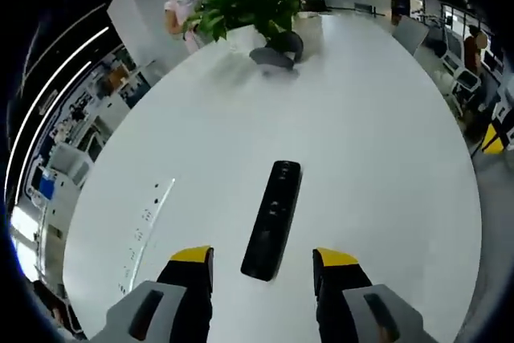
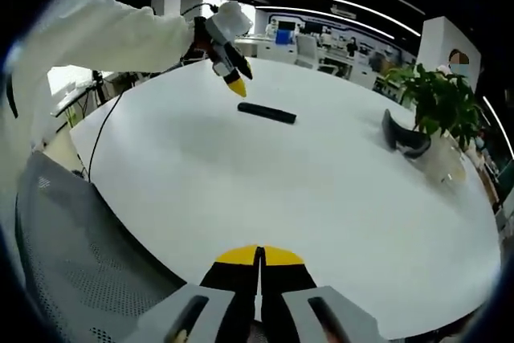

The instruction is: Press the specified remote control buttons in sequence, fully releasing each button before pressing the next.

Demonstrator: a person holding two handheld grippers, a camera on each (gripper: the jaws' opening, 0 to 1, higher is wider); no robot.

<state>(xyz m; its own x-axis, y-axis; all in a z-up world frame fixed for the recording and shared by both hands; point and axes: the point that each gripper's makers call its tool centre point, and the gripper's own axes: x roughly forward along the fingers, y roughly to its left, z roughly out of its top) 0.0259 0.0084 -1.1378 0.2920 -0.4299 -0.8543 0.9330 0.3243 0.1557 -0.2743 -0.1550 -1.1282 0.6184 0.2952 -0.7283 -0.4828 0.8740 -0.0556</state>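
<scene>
A black remote control (image 1: 273, 218) lies flat on the white round table (image 1: 361, 142), lengthwise between the yellow-tipped jaws of my left gripper (image 1: 263, 261), which is open and hovers just above its near end. In the right gripper view the same remote (image 2: 267, 112) lies far across the table, with the left gripper (image 2: 233, 79) held above it by a white-sleeved arm (image 2: 104, 34). My right gripper (image 2: 259, 261) is shut, empty, near the table's front edge (image 2: 152, 238).
A potted green plant (image 1: 253, 6) and a dark headset-like object (image 1: 277, 52) stand at the table's far side. A grey mesh chair (image 2: 72, 263) sits by the near edge. A person (image 1: 178, 6) stands beyond the plant. Desks and monitors ring the room.
</scene>
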